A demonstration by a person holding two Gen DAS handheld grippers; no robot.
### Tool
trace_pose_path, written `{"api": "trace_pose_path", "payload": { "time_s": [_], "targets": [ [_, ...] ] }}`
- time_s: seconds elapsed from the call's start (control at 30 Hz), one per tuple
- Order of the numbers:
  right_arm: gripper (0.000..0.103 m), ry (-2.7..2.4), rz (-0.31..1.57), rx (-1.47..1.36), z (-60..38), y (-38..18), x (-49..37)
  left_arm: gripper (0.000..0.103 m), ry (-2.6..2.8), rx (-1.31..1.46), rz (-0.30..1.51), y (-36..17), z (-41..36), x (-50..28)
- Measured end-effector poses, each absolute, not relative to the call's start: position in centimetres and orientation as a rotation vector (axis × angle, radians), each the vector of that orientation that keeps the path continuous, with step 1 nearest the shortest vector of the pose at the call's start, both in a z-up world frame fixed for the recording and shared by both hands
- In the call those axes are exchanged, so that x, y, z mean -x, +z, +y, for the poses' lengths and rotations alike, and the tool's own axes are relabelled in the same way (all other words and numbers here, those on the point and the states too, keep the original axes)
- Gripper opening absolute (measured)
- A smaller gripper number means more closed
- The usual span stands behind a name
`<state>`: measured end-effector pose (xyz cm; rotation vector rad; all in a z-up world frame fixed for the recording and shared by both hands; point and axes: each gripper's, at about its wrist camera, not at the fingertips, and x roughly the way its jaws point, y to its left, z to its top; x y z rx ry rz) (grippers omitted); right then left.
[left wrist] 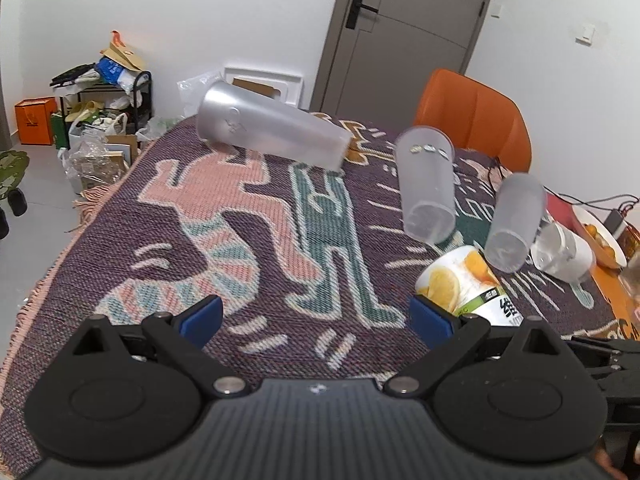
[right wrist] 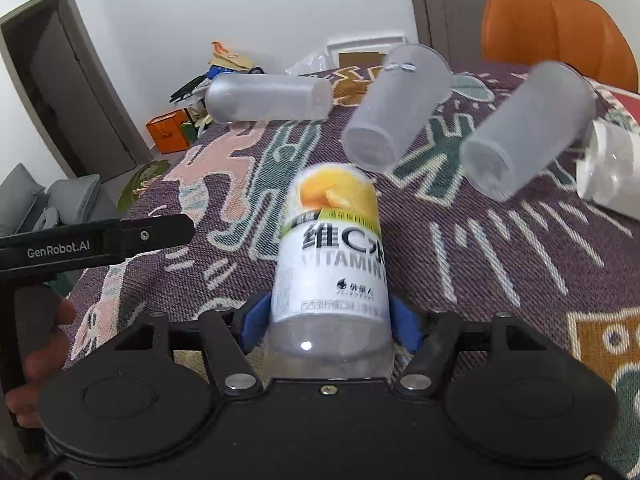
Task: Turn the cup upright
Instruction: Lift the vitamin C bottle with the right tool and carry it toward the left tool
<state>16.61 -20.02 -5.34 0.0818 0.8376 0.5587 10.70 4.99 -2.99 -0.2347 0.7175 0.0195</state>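
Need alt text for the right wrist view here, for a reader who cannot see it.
The right gripper is shut on a vitamin C drink bottle with a lemon label, held over a patterned woven tablecloth. Beyond it, three frosted plastic cups lie on their sides, with an orange chair behind.

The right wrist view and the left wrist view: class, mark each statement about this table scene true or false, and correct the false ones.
1. The right gripper grips a labelled bottle. True.
2. The left gripper holds a frosted cup. False: it is open, holding nothing.
3. Three frosted cups lie tipped: far left, middle, right. True.
4. The chair is blue. False: it is orange.
5. The table is bare wood. False: a patterned cloth covers it.
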Motion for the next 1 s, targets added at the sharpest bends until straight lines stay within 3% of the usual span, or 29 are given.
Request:
{"api": "trace_pose_path", "payload": {
  "time_s": [0.13,1.0],
  "targets": [
    [0.085,0.562,0.799,-0.121,-21.5,-4.8,-16.2,0.098,-0.024,0.259,0.733,-2.9,4.3,-10.9],
    [0.085,0.41,0.739,-0.266,-30.2,-5.2,-15.8,0.094,-0.219,0.56,0.881,-3.7,0.5,-17.9]
  ]
}}
